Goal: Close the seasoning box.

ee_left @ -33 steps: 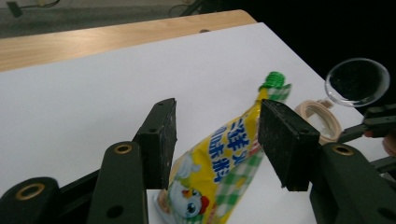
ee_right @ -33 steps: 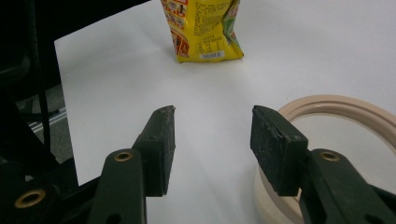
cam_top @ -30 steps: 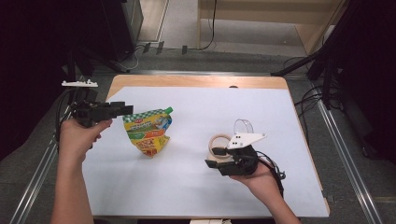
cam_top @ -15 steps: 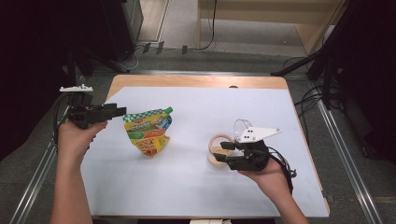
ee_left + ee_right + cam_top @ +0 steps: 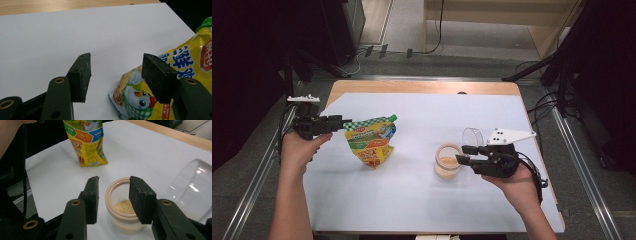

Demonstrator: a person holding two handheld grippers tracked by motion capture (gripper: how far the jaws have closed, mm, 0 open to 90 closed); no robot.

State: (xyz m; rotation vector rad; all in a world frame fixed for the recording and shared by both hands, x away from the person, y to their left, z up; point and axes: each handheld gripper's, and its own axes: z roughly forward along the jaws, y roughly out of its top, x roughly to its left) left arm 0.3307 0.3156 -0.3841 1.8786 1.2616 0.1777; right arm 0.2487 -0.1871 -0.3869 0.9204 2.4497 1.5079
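A yellow spouted pouch (image 5: 371, 141) with a green cap stands left of centre on the white sheet (image 5: 412, 200). My left gripper (image 5: 343, 121) points at its top left corner, jaws open after widening a little. In the left gripper view the pouch (image 5: 190, 62) lies just past the right pad with nothing pressed between the left gripper's (image 5: 117, 57) jaws. A small beige-rimmed jar (image 5: 447, 162) with tan powder sits right of centre. My right gripper (image 5: 460, 154) hovers at its right edge. Its jaws have just been closing, and the jar (image 5: 122, 206) shows beyond the right gripper's (image 5: 114, 180) untouching pads.
A clear plastic lid (image 5: 472, 136) lies just behind the jar, also seen as a clear dome (image 5: 192, 185) at the right. The wooden table edge (image 5: 422, 86) runs along the far side. Cables trail from both grippers.
The right gripper has drawn back to the right of the jar and risen slightly, its jaws narrower. The left gripper has sunk a little beside the pouch.
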